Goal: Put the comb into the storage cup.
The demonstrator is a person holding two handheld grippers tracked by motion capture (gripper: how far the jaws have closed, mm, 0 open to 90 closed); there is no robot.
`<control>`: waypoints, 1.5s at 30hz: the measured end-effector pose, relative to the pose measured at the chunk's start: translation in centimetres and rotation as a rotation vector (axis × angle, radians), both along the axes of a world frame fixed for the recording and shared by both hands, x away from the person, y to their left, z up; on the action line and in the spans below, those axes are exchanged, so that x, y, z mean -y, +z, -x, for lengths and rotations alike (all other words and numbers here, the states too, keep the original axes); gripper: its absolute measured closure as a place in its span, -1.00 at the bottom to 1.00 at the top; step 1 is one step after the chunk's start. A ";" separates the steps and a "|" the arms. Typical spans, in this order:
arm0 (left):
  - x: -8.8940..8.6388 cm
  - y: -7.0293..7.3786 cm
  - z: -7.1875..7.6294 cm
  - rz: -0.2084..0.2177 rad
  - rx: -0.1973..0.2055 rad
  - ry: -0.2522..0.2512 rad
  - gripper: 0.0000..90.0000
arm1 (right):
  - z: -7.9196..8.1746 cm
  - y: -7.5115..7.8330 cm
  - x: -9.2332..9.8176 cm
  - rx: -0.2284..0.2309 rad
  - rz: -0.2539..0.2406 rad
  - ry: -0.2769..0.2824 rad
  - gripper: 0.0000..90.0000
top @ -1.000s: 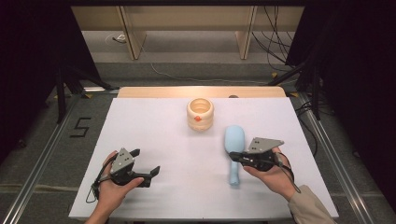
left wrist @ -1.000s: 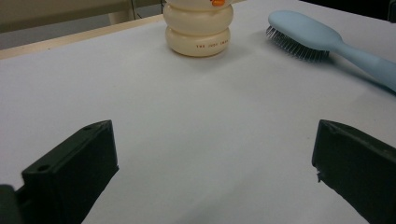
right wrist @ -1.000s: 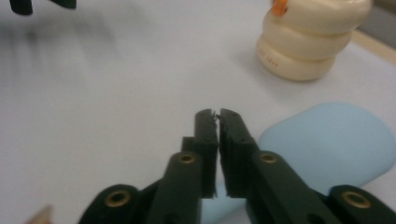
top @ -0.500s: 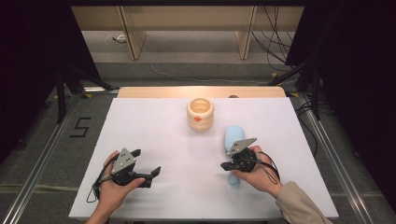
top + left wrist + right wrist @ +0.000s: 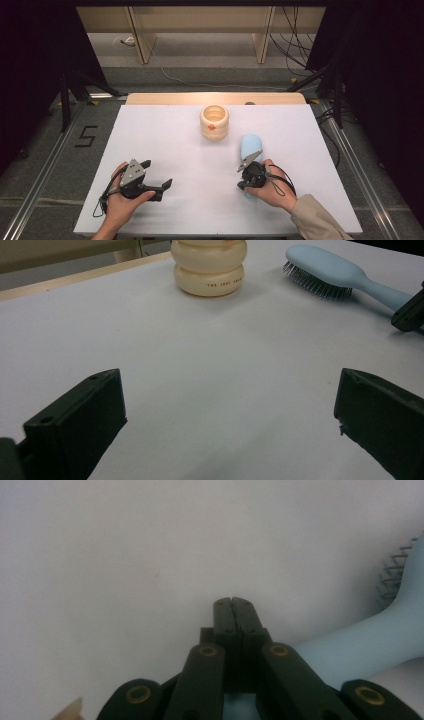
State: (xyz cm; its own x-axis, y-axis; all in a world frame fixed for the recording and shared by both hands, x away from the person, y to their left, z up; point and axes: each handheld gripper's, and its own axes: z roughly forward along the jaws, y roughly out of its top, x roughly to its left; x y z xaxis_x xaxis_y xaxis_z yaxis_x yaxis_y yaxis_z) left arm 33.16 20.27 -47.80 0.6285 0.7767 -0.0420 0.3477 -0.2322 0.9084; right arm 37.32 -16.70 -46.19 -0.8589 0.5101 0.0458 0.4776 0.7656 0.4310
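A light blue hairbrush [image 5: 249,146] lies on the white table, bristles to one side, its handle running under the person's right hand. My right gripper [image 5: 241,184] is shut with nothing between its jaws and tilts down at the table just left of the handle. In the right gripper view the closed tips [image 5: 233,602] hover over bare table, with the hairbrush [image 5: 380,640] to their right. My left gripper [image 5: 157,174] rests open at the front left. Its view has the left gripper [image 5: 229,385] wide open over bare table, facing the hairbrush [image 5: 325,267].
A cream ribbed pot [image 5: 214,121] with an orange spot stands at the middle back of the white table [image 5: 165,130]; the pot [image 5: 210,267] also rises ahead in the left gripper view. Metal rails run along both sides of the table.
The right gripper has moved left and down along the brush handle and tipped towards the table. The left gripper has kept still.
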 end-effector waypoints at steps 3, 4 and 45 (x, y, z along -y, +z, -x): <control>0.0 0.0 0.0 0.001 0.000 0.001 -1.00 | 0.0 0.0 0.1 -0.007 0.030 0.003 1.00; 0.0 0.0 0.0 0.001 0.000 0.001 -1.00 | 0.0 0.0 0.1 -0.007 0.030 0.003 1.00; 0.0 0.0 0.0 0.003 -0.003 -0.003 -1.00 | -2.2 0.5 9.3 -0.072 0.099 -0.292 1.00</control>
